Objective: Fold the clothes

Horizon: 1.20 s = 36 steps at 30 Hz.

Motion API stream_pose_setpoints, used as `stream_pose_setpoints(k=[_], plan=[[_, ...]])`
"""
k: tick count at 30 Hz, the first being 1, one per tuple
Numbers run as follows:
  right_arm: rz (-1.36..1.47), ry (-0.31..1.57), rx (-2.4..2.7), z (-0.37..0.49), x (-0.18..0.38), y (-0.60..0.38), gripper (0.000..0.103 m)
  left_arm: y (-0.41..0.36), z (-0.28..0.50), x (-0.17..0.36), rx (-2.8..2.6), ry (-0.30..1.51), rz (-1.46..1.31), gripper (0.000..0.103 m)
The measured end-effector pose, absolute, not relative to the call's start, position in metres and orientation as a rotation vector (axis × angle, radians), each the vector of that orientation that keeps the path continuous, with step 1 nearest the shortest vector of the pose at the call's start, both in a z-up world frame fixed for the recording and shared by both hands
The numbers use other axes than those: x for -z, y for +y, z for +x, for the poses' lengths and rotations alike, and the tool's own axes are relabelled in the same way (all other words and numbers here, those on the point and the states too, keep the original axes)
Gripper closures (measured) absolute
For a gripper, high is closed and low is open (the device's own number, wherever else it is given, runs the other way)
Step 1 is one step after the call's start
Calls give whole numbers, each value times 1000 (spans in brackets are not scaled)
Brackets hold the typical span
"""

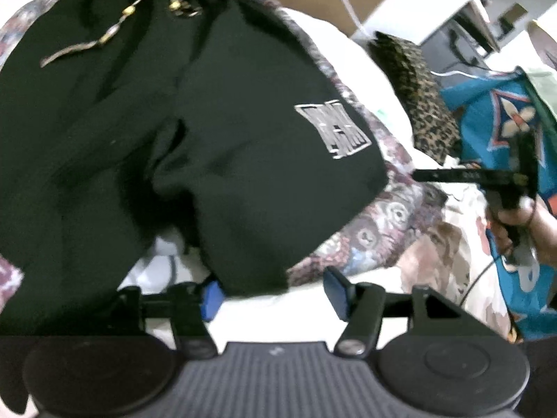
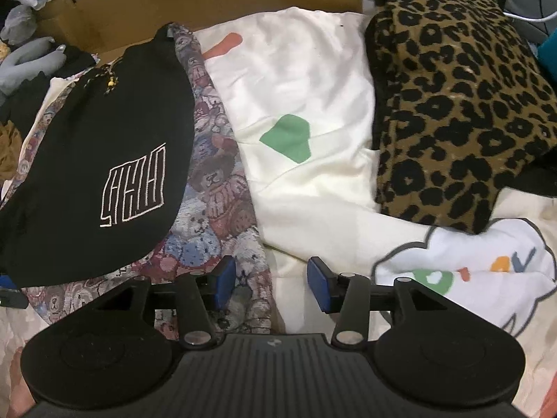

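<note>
At the far left, black shorts (image 2: 94, 160) are seen spread flat, a white outlined logo (image 2: 134, 186) stitched near the hem and a beaded drawstring (image 1: 115, 28) lying at the waist. They are laid on a teddy-bear-patterned fabric (image 2: 216, 188), whose edge shows along their right side. In the left wrist view the left gripper (image 1: 273, 294) is held with its blue pads well apart; the lower hem of the shorts lies between the pads and overlaps the left one in the view, but no pinch is seen.

Further right, a cream bedcover (image 2: 313, 104) with a green patch (image 2: 289, 136) and an orange patch (image 2: 226, 43) is spread beside the bear fabric. The right gripper (image 2: 271, 287) is held above the bear fabric's edge and the cream cover, jaws parted to a middling width — nothing is caught between them.

At the right, a folded leopard-print garment (image 2: 452, 111) rests on the bedcover. A white cloth (image 2: 470, 271) with coloured letters lies just below it. In the left wrist view a teal patterned fabric (image 1: 494, 132) is seen at the far right, with a hand (image 1: 515, 223) in front of it gripping the other tool's handle. Brown cardboard (image 2: 209, 0) stands behind the bedding.
</note>
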State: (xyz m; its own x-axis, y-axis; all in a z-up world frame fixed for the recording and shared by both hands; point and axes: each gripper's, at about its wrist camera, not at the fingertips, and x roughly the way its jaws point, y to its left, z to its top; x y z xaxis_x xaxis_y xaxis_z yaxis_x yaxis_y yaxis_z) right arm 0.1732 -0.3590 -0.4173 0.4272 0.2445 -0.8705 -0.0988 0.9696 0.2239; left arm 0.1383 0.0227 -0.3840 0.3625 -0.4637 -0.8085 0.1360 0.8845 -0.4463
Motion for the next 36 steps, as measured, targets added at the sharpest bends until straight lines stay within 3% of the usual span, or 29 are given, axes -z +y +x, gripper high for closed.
stream_pose_setpoints(k=[5, 7, 9, 10, 12, 14, 15, 28, 33, 36], plan=[[159, 1116, -230, 174, 424, -352, 50, 24, 140, 381, 398, 1105, -337, 41], [186, 1123, -230, 172, 424, -354, 50, 24, 143, 382, 400, 1095, -347, 46], [216, 1132, -241, 170, 423, -356, 50, 22, 145, 383, 412, 1118, -344, 83], [227, 1136, -251, 168, 423, -356, 55, 23, 145, 383, 420, 1129, -351, 91], [241, 1144, -273, 165, 420, -356, 64, 25, 146, 383, 437, 1150, -367, 93], [245, 1149, -289, 162, 415, -356, 92, 30, 142, 377, 462, 1142, -396, 94], [245, 1150, -291, 160, 412, -356, 98, 32, 141, 373, 477, 1145, -409, 95], [188, 1092, -219, 158, 350, -369, 102, 48, 138, 346, 611, 1093, -590, 93], [183, 1113, -169, 164, 362, -369, 101, 42, 135, 351, 617, 1101, -512, 62], [193, 1125, -148, 164, 371, -372, 99, 34, 133, 352, 627, 1107, -446, 54]])
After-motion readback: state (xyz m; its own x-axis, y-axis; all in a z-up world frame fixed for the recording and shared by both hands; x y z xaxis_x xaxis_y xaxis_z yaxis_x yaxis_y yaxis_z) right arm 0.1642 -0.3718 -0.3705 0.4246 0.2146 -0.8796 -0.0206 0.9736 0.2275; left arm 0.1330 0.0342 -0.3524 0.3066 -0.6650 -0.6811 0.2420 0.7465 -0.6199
